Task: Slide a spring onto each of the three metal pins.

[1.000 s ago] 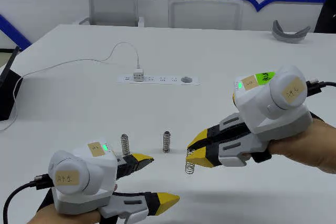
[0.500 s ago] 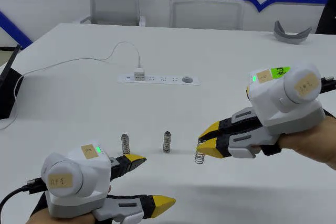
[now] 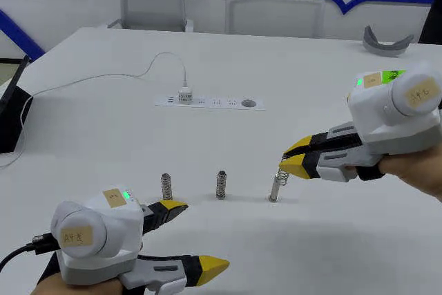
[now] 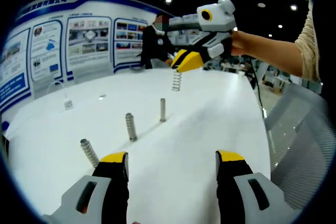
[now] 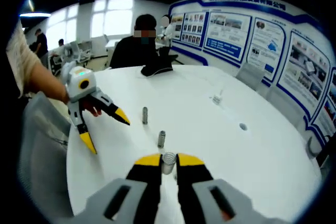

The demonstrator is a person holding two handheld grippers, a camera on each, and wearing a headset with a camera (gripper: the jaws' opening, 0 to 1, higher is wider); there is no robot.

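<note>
Two of three look done: the middle pin [image 3: 221, 184], next to the bare pin [image 3: 274, 193], and the end pin [image 3: 166, 186] beyond it each carry a spring. Only the bare pin is left. The right tongs [image 3: 289, 162] are clamped on the last spring [image 3: 282, 177], holding it tilted right over the bare pin's tip. In the left gripper view it hangs just above that tip, so I judge it not yet threaded. The left tongs [image 3: 204, 234] stand apart and empty, low over the surface [image 3: 324, 81], well away from the bare pin.
</note>
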